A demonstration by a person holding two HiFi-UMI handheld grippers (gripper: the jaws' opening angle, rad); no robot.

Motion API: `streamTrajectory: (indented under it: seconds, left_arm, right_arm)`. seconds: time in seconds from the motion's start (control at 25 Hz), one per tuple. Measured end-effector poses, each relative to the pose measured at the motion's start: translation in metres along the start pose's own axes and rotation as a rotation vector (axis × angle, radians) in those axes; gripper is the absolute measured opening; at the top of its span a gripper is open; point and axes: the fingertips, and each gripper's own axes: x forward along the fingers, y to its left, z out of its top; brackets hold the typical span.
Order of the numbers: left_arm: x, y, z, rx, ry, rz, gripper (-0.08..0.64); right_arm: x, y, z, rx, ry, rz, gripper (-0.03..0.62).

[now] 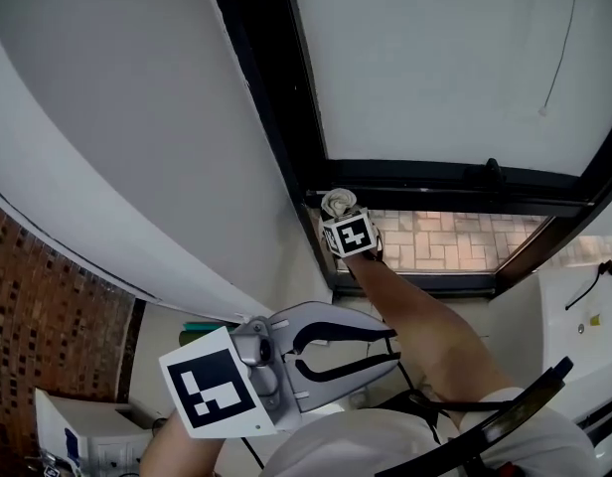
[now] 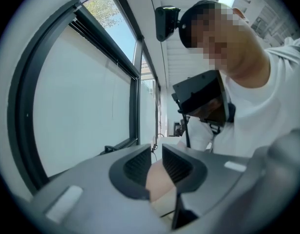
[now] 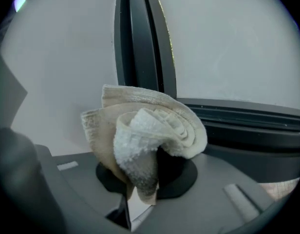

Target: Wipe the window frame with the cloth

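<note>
A crumpled cream cloth (image 1: 337, 202) is held against the corner where the black window frame (image 1: 276, 87) upright meets its lower rail (image 1: 435, 179). My right gripper (image 1: 339, 214), arm stretched out, is shut on it. In the right gripper view the cloth (image 3: 145, 135) bulges out of the shut gripper (image 3: 146, 175), with the frame's upright (image 3: 140, 43) right behind it and the rail (image 3: 247, 121) running off to the right. My left gripper (image 1: 393, 348) hangs low and near my body, open with nothing in it. In the left gripper view, the gripper (image 2: 156, 164) points back along my right arm.
A white wall (image 1: 137, 117) borders the frame on the left. Frosted glass (image 1: 435, 58) fills the pane, and a thin cord (image 1: 562, 48) hangs on it. A black handle (image 1: 493, 170) sits on the rail. Brick paving (image 1: 435, 238) shows below. A white box (image 1: 77, 430) sits at lower left.
</note>
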Motion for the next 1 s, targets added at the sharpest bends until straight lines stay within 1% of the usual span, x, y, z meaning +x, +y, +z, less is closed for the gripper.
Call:
streamTrajectory:
  seconds: [0.08,0.2,0.24,0.28,0.32,0.4,0.48,0.52,0.56,0.68,0.8,1.0]
  left_arm:
    - [0.003,0.001,0.001,0.001,-0.015,-0.008,0.091]
    - [0.010,0.001,0.004,0.004,-0.033,-0.041,0.089]
    - [0.014,-0.001,0.004,0.007,-0.029,-0.058,0.091]
    - [0.019,-0.003,0.003,0.011,-0.021,-0.076,0.091]
    - [0.024,-0.005,0.005,0.017,-0.019,-0.093,0.089]
    - [0.034,-0.008,0.011,0.025,-0.041,-0.122,0.089]
    - [0.042,-0.008,0.020,0.036,-0.068,-0.137,0.089]
    - [0.044,-0.007,0.023,0.044,-0.075,-0.137,0.090]
    - [0.045,-0.007,0.025,0.051,-0.078,-0.134,0.090]
    - [0.041,-0.008,0.026,0.047,-0.072,-0.124,0.090]
    - [0.032,-0.005,0.021,0.033,-0.066,-0.085,0.091]
    - [0.009,0.004,0.010,-0.001,-0.058,0.007,0.091]
  right_arm:
    - [-0.010,0.004,-0.009,-0.043,0.028,0.049,0.083]
    - [-0.041,0.008,-0.015,-0.118,0.049,0.113,0.083]
    - [-0.056,0.008,-0.012,-0.159,0.057,0.126,0.083]
    - [-0.073,0.007,-0.006,-0.225,0.062,0.132,0.083]
    - [-0.091,0.004,0.003,-0.317,0.062,0.126,0.083]
    - [-0.125,-0.010,0.030,-0.543,0.061,0.071,0.083]
    - [-0.138,-0.030,0.059,-0.761,0.085,-0.003,0.082]
    - [-0.135,-0.040,0.073,-0.851,0.105,-0.036,0.081]
    - [-0.130,-0.048,0.085,-0.919,0.122,-0.063,0.081]
    - [-0.111,-0.065,0.107,-1.056,0.175,-0.144,0.081]
    - [-0.086,-0.074,0.109,-1.163,0.264,-0.200,0.081]
    - [-0.035,-0.080,0.093,-1.260,0.431,-0.268,0.080]
